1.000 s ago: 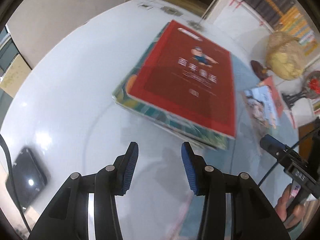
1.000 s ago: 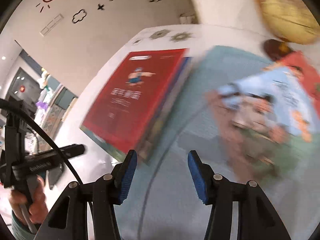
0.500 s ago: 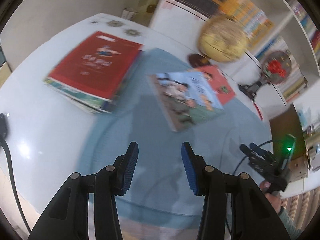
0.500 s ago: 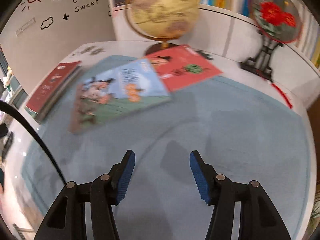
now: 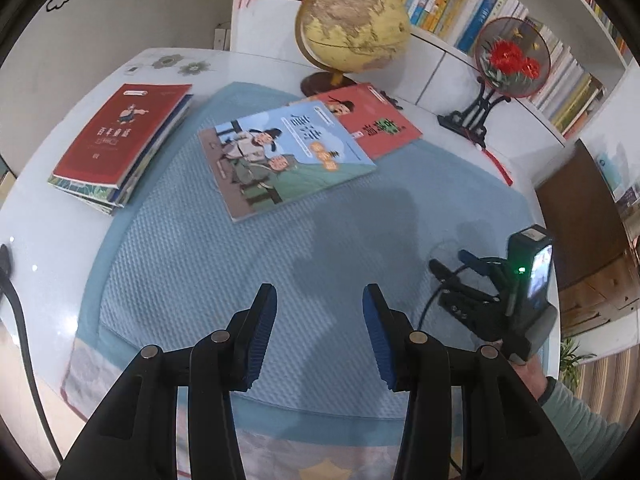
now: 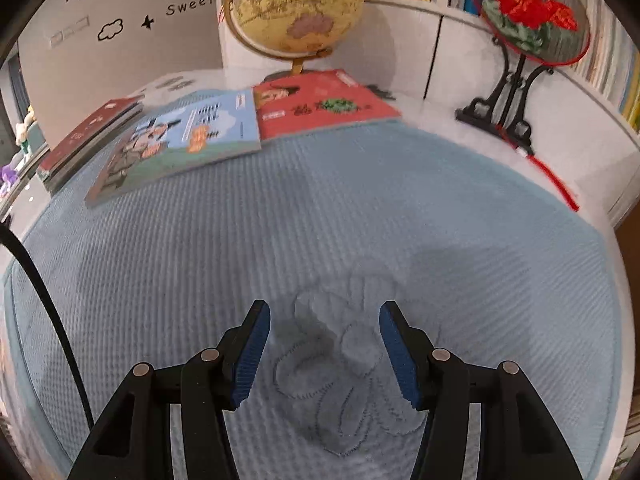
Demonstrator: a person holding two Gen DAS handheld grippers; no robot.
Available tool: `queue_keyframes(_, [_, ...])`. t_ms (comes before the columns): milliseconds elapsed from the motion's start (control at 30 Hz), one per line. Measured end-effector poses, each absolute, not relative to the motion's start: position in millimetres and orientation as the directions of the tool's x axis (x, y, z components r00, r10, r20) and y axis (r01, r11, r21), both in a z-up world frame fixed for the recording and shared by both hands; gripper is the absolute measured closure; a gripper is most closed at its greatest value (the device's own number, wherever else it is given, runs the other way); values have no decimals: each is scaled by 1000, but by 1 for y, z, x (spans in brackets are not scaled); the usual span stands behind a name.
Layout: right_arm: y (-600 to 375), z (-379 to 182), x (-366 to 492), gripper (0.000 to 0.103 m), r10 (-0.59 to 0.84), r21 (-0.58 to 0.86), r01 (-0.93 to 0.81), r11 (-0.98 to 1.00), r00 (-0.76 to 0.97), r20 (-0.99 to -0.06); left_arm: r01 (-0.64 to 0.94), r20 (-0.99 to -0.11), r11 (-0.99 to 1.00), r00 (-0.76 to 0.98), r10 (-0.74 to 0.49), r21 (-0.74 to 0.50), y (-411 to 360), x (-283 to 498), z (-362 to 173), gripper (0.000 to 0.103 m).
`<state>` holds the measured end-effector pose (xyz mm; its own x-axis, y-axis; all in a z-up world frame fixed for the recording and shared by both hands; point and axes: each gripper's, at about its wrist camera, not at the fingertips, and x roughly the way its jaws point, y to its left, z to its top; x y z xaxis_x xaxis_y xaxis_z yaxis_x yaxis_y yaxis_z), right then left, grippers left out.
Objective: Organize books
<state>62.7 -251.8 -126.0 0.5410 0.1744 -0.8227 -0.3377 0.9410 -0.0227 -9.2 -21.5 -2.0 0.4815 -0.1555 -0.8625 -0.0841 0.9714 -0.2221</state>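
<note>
Both hand-held grippers empty: left hand-held gripper (image 5: 316, 334) and right hand-held gripper (image 6: 324, 354) part-open. Risk: blue book (image 5: 282, 158) overlaps red book (image 5: 370, 120); lifting either may drag other.

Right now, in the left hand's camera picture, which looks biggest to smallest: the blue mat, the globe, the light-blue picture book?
1. blue mat, clearly largest.
2. light-blue picture book.
3. globe, though it stands farther back, so this is how they look, not true size.

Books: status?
Left gripper and right gripper open, empty. Blue book overlaps red book on mat; stack apart. Nothing blocking.
</note>
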Motion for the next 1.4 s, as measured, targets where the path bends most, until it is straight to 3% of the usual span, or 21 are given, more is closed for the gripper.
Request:
queue_keyframes(167, [-256,-130,60,46,209,-7,-370,929,538,-817,-82,-856,978,501,-128,-194,-38,-21,6,61])
queue_keyframes(233, [-255,-131,60,35,186,-30,-368,929,537,-823,-96,-860,978,498,-114,-185,-38,-25,7,61])
queue_keyframes(300, [-255,-136,59,7,169,-43,-372,927,518,-839,-112,-857,975,503,-111,-192,-36,-29,8,61])
queue_keyframes(400, [-259,-138,58,0,176,-33,-378,925,505,-845,-135,-848,967,516,-116,-215,-32,-36,10,61])
queue_keyframes(900, [-266,-144,51,0,201,-6,-353,936,547,-813,-166,-848,955,514,-128,-245,-39,-31,5,61])
queue_keyframes(1400, [-267,-144,51,0,202,-5,-354,935,546,-813,-66,-836,971,525,-161,-228,-83,-21,16,61])
